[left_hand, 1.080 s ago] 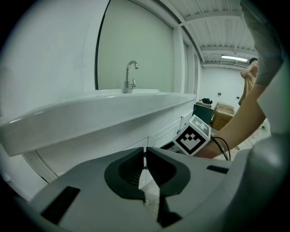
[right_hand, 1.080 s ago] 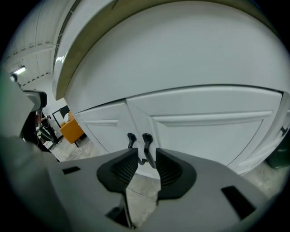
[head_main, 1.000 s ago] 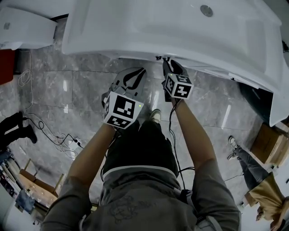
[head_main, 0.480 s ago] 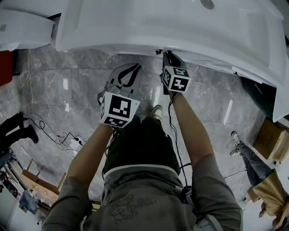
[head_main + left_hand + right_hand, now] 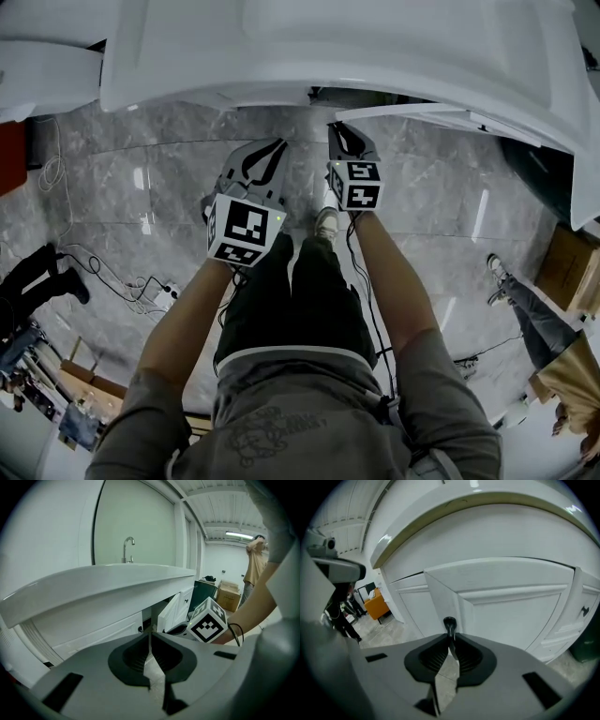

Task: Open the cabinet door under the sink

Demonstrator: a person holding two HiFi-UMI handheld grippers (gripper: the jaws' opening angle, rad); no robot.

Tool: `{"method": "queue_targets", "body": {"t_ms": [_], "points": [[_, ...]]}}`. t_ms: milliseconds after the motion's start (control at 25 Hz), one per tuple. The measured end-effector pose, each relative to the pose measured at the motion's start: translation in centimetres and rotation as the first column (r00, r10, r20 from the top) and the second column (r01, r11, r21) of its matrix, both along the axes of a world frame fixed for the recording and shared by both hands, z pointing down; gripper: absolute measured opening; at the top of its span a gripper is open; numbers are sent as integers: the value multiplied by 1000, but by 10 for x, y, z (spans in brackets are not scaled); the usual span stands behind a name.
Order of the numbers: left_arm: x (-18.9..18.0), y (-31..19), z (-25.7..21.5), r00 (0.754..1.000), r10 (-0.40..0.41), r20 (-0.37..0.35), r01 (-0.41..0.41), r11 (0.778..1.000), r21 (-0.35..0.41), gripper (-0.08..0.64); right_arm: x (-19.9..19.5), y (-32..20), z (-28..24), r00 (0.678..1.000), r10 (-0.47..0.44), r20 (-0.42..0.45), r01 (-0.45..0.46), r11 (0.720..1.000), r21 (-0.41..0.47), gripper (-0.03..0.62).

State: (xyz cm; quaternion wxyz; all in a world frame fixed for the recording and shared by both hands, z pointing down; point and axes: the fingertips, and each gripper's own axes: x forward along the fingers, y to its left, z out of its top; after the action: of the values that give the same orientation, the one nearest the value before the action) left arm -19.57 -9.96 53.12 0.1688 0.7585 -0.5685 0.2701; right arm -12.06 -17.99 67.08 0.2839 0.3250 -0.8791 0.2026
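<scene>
The white sink (image 5: 328, 47) spans the top of the head view. Under it, the white cabinet door (image 5: 422, 114) stands partly swung out from the cabinet. My right gripper (image 5: 337, 128) is at the door's free edge. In the right gripper view its jaws (image 5: 450, 637) are shut on the door's black knob (image 5: 449, 622), with the panelled door (image 5: 511, 606) behind. My left gripper (image 5: 278, 145) hangs beside it to the left, shut and holding nothing (image 5: 150, 634). From the left gripper view the door (image 5: 169, 614) shows ajar beyond the right gripper's marker cube (image 5: 208, 621).
Grey marble floor lies below. Cables (image 5: 112, 281) trail at the left. A cardboard box (image 5: 567, 267) and another person's leg (image 5: 520, 314) are at the right. A second door with a dark knob (image 5: 585, 611) sits to the right. The faucet (image 5: 127, 543) rises over the basin.
The cabinet door has swung outward from shut to partly open, and my right gripper came back toward me with the knob. My left gripper stayed shut and barely shifted.
</scene>
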Motion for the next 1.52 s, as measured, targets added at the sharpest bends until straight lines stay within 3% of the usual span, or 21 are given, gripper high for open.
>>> {"method": "queue_targets", "body": {"t_ms": [560,760,1000,1240,1400,1520], "points": [[98,7,24,986,166,-25,-168,982,-88,31,69,65,-7,974,-224,-20,225,968,109,51],[136,8,32,971,237,-28,-239,965,-110,31,118,84,-2,971,-235,-43,238,964,121,51],[183,5,32,945,324,-34,-326,937,-123,31,191,88,4,988,-131,-78,142,978,151,51],[222,8,36,918,394,-35,-395,909,-134,31,265,71,6,996,46,-72,-38,993,111,52],[240,4,37,910,412,-38,-413,900,-137,31,326,54,15,960,275,-57,-272,961,54,52],[247,4,33,907,419,-40,-420,897,-139,31,358,54,19,923,383,-35,-383,924,2,52]]}}
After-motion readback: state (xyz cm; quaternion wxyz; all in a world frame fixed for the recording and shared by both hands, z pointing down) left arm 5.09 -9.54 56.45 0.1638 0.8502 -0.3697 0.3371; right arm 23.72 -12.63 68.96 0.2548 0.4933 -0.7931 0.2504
